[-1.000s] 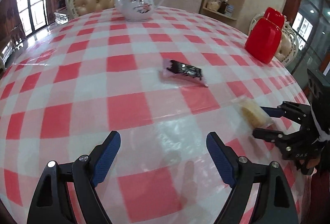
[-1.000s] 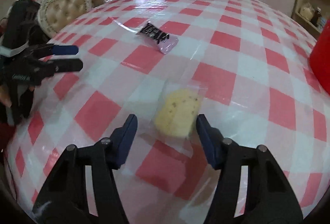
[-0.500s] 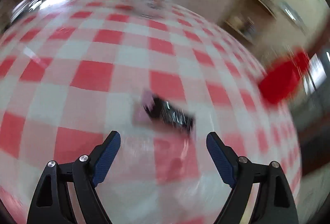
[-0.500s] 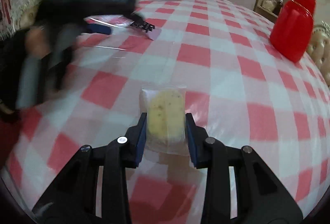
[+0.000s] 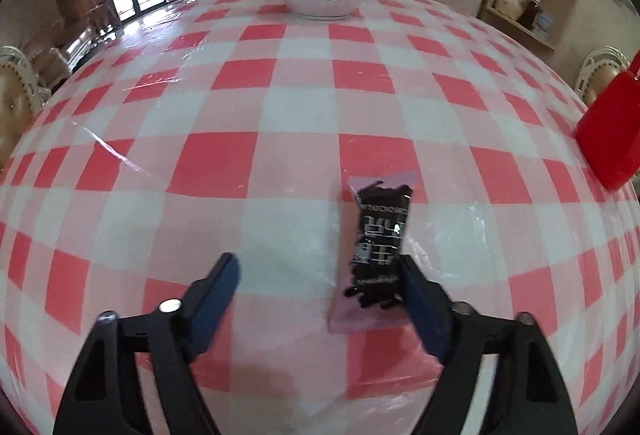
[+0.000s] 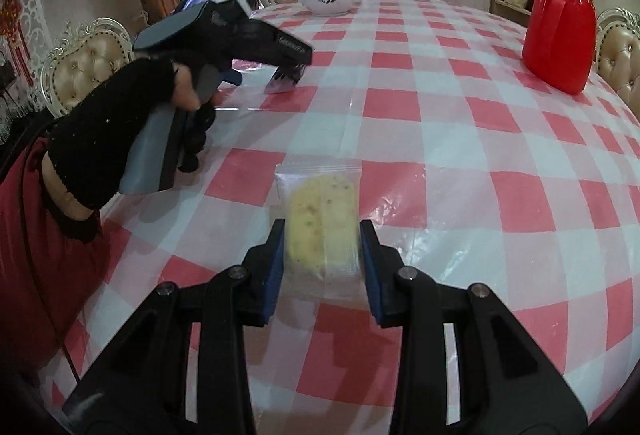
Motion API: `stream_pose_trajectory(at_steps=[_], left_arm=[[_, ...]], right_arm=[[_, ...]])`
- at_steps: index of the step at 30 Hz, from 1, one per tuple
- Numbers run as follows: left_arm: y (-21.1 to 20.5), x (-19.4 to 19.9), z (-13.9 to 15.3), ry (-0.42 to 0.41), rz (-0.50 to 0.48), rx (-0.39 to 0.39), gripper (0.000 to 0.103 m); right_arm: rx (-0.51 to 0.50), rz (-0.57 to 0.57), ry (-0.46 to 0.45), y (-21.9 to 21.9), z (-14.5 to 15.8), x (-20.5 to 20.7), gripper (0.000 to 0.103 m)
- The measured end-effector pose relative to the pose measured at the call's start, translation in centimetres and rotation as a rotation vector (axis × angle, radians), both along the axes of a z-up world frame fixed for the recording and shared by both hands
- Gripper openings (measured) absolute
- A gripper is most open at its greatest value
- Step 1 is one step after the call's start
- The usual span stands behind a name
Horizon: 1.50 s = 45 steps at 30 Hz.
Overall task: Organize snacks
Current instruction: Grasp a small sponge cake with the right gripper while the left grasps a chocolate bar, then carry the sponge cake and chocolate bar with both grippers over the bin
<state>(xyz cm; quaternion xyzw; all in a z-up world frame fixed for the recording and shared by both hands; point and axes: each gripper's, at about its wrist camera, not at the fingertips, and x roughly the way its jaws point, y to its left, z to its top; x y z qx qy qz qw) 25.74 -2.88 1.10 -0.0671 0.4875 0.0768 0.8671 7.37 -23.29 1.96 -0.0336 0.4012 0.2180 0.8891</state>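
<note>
Right tongs (image 6: pixel 322 263) pinching yellow cracker packet (image 6: pixel 320 231) on checked bench (image 6: pixel 460 155). Left tongs (image 5: pixel 316 299) closing, spread around dark snack bar (image 5: pixel 380 247), touching right pad only. Advising centring before squeezing.

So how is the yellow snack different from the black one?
The yellow snack sits in a clear bag; the black snack has a dark printed wrapper with pink ends. The right gripper squeezes the yellow one; the black one lies unsqueezed between the closing left gripper's fingers. Both are sealed packets.
</note>
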Motion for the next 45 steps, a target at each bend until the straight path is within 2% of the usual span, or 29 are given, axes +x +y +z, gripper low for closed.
stream_pose_trajectory(at_steps=[5,6,7,9,11,13,16,24,27,33,39,45], left_arm=[[-0.6,1.1,-0.1,-0.029,-0.071,0.012,0.074],[-0.8,1.3,-0.2,-0.036,-0.084,0.027,0.068],[-1.0,1.4,-0.2,-0.051,-0.100,0.037,0.049],[-1.2,1.4,-0.2,-0.083,-0.153,0.032,0.020],[-1.7,0.9,-0.1,-0.080,-0.196,0.033,0.019],[-1.9,-0.2,0.0,-0.084,-0.233,0.003,0.019],[-2.3,-2.8,0.6,-0.109,-0.281,0.017,0.019],[-1.9,-12.0,2.8,-0.175,-0.373,0.006,0.019],[-1.0,-15.7,3.8,-0.203,-0.396,-0.023,0.019],[0.8,-22.4,4.9,-0.258,-0.400,-0.067,0.019],[3.2,-27.8,4.0,-0.265,-0.368,-0.098,0.019],[5.7,-32.4,4.2,-0.294,-0.355,-0.084,0.019]], right_arm=[[0.008,-0.003,-0.005,-0.1,0.1,0.0,0.039],[0.007,-0.006,-0.003,-0.2,0.0,0.1,0.039],[0.006,-0.008,-0.001,-0.3,-0.1,0.1,0.039],[0.002,-0.015,-0.003,-0.4,-0.1,0.2,0.039],[0.003,-0.021,-0.001,-0.5,-0.2,0.3,0.039],[0.011,-0.029,-0.003,-0.7,-0.1,0.2,0.039],[0.031,-0.050,-0.014,-0.9,0.4,-0.2,0.039],[0.051,-0.087,-0.056,1.4,1.8,-4.6,0.039],[0.060,-0.121,-0.086,2.9,2.7,-6.8,0.039],[0.091,-0.140,-0.150,5.6,4.6,-11.0,0.039],[0.091,-0.103,-0.123,7.8,3.3,-13.5,0.039],[0.096,-0.094,-0.150,9.1,3.8,-16.2,0.039]])
